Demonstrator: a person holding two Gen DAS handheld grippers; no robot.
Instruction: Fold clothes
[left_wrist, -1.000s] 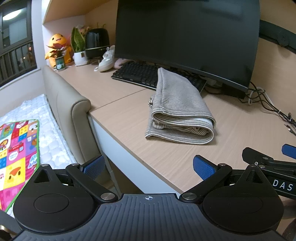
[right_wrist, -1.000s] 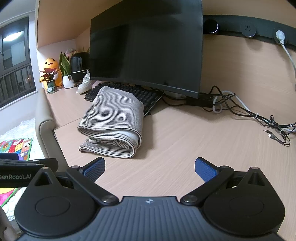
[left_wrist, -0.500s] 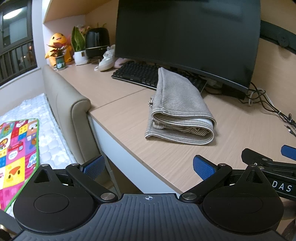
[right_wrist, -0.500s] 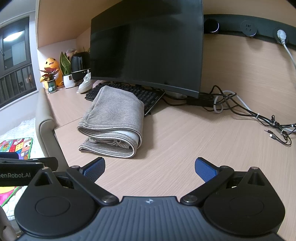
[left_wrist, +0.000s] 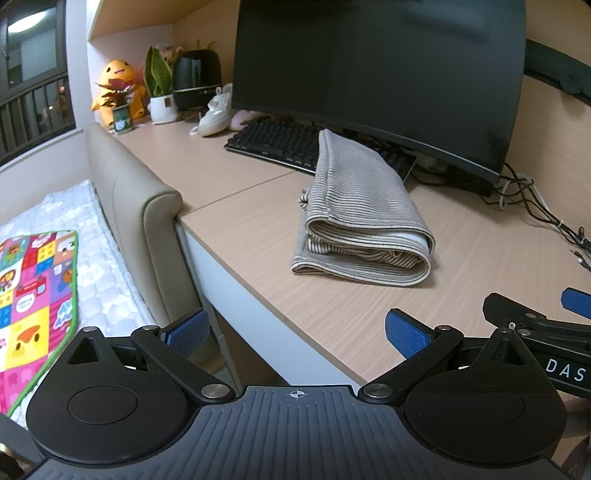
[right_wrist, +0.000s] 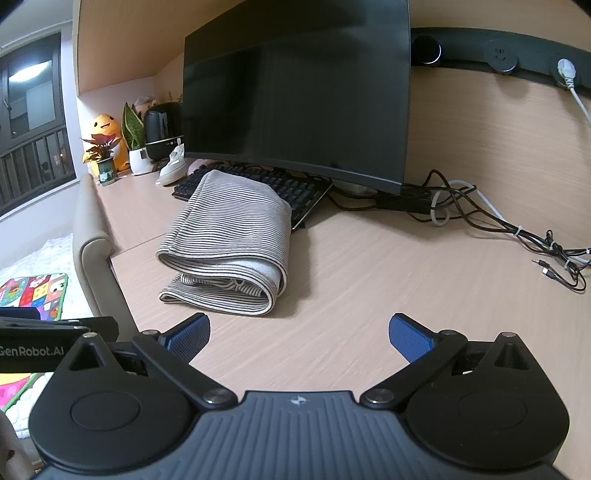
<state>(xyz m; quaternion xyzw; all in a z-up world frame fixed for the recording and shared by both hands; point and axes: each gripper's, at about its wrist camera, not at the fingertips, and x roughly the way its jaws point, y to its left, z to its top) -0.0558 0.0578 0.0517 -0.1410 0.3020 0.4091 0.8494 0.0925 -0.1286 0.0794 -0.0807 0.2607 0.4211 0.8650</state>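
A grey striped garment (left_wrist: 364, 218) lies folded in a thick bundle on the wooden desk (left_wrist: 480, 258), its far end resting on the keyboard (left_wrist: 280, 144). It also shows in the right wrist view (right_wrist: 232, 243). My left gripper (left_wrist: 295, 332) is open and empty, held back over the desk's front edge. My right gripper (right_wrist: 299, 334) is open and empty, above the desk in front of the garment. Its fingers show at the right edge of the left wrist view (left_wrist: 535, 317).
A large monitor (right_wrist: 299, 107) stands behind the garment, with the keyboard (right_wrist: 280, 192) under it. Tangled cables (right_wrist: 517, 229) lie at the right. A plush toy (left_wrist: 118, 85), plants and a shoe (left_wrist: 216, 116) stand at the far left. A padded headboard (left_wrist: 147, 206) and bed border the desk's left.
Almost nothing has moved. Both grippers stay open and drift very slightly. The garment lies as before.
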